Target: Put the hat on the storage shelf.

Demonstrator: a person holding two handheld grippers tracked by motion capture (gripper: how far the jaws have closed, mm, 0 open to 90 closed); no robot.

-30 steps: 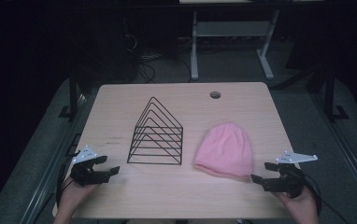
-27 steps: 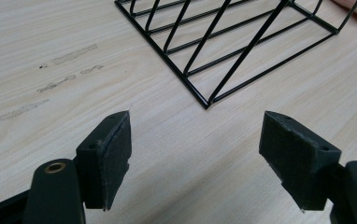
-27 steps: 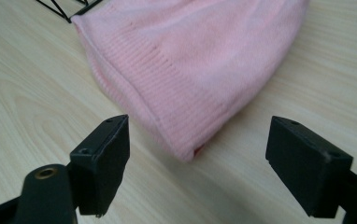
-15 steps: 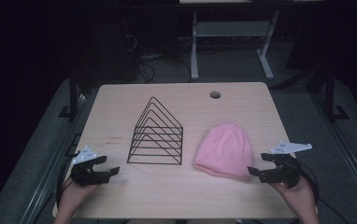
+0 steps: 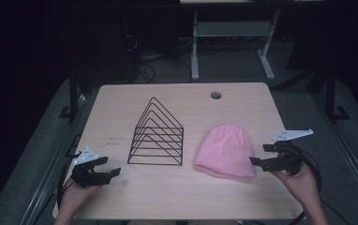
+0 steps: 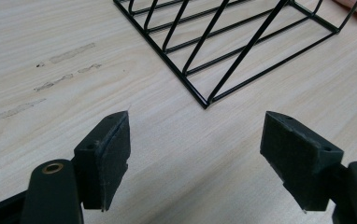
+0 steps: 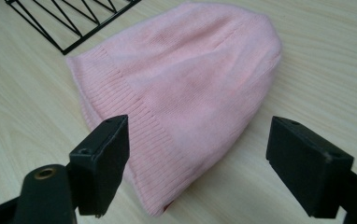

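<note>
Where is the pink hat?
In the high view, the pink beanie lies flat on the table's right side, between the wire rack and the right gripper.

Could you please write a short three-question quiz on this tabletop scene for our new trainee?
1. True or false: the right gripper is shut on the pink beanie.
2. Which thing lies nearest the left gripper? A) pink beanie B) black wire rack C) the table's cable hole
3. Fill in: the beanie lies flat on the wooden ____.

Key: 1 false, its jaws stand open, short of the ribbed brim; 2 B; 3 table.
</note>
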